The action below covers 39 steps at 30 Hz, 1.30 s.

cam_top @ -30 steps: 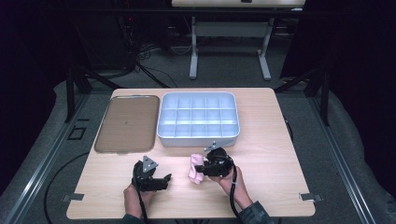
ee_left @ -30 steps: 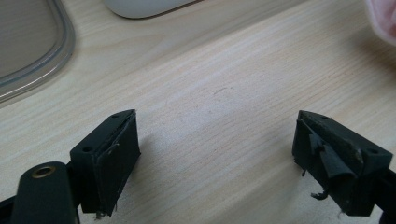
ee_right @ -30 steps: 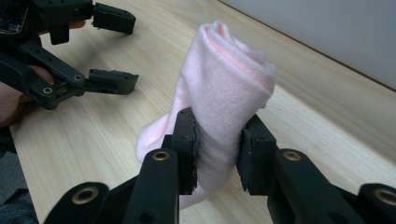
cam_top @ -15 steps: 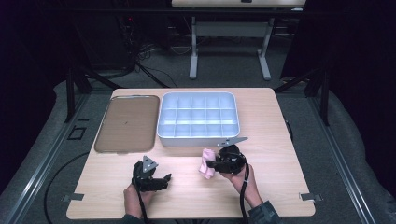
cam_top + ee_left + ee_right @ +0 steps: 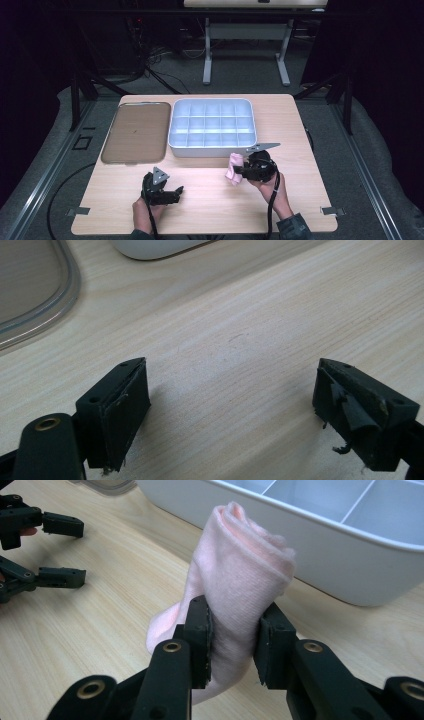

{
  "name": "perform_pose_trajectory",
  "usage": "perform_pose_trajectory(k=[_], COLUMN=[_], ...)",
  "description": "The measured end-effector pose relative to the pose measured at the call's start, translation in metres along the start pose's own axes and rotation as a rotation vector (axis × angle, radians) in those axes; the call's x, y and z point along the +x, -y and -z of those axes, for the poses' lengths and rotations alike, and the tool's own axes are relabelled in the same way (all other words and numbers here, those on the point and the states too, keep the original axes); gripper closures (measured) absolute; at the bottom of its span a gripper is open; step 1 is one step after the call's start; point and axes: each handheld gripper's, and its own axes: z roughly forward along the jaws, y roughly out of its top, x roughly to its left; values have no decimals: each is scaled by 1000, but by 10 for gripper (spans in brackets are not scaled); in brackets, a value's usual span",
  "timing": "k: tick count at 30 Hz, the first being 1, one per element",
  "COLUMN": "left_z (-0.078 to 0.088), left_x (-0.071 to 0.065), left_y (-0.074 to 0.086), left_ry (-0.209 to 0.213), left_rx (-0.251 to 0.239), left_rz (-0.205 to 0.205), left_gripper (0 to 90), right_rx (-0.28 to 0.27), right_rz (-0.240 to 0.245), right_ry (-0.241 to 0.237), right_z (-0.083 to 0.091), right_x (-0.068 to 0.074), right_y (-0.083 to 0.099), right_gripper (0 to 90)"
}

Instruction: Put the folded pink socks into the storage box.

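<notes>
A rolled pink sock [image 5: 240,585] is pinched between the jaws of my right gripper [image 5: 234,645], lifted a little off the wood just in front of the white divided bin [image 5: 320,560]. From above, the pink sock [image 5: 234,168] hangs left of the right gripper [image 5: 240,171], near the white bin's [image 5: 212,146] front right corner. My left gripper [image 5: 175,192] rests low on the table at the front left, its jaws wide apart with bare wood between them. In the left gripper view the left gripper [image 5: 230,410] has nothing between its pads.
A clear brownish lid [image 5: 136,131] lies flat left of the bin, and its rim [image 5: 55,305] shows at the upper left of the left gripper view. The wooden table [image 5: 210,210] has edges all round; a dark floor with cables and desk legs lies beyond.
My right gripper has carried the pink sock to the right and slightly up, closer to the bin's front right corner. The left gripper has stayed where it was.
</notes>
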Motion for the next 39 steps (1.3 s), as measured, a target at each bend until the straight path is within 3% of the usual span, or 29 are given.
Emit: perform_pose_trajectory(k=[15, 19, 39], left_z=[0, 0, 0], left_x=[0, 0, 0], left_y=[0, 0, 0], left_ry=[0, 0, 0], left_rx=[0, 1, 1], left_rz=[-1, -1, -1], left_gripper=[150, 150, 150], right_rx=[-37, -50, -70], right_rz=[7, 2, 48], right_ry=[50, 45, 111], right_z=[21, 25, 37], right_x=[-11, -14, -24], right_y=[-14, -18, -61], right_gripper=[710, 710, 710])
